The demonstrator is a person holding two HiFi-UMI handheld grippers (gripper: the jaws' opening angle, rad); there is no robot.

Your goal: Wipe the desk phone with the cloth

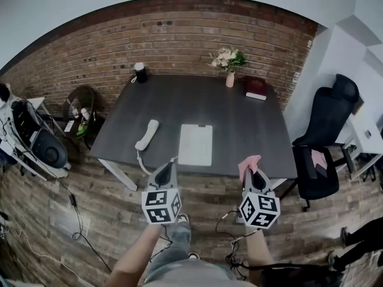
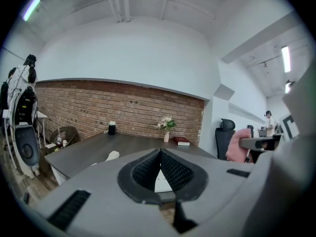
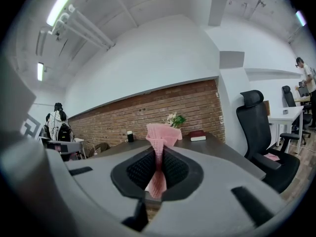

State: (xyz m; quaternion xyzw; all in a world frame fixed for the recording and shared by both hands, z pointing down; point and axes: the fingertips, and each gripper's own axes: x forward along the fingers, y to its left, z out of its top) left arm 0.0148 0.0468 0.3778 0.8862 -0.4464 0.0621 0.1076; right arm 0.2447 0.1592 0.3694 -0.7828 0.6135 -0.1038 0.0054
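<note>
In the right gripper view, my right tongs (image 3: 159, 156) clamp the crumpled pink cloth (image 3: 163, 134). Only the left gripper view shows my left tongs (image 2: 159, 153) closed, empty. Beyond both, the head view shows the flat white desk phone (image 1: 196, 144) on the dark grey desk (image 1: 239, 118), its handset (image 1: 147, 134) alongside and nothing between.

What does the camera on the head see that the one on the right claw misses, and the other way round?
Only the head view: the white handset and a flat white panel lying on the desk. Only the right gripper view: ceiling lights and a person standing far right. Both: the pink cloth shut in the right claw, the flowers, the red book, the black chair.
</note>
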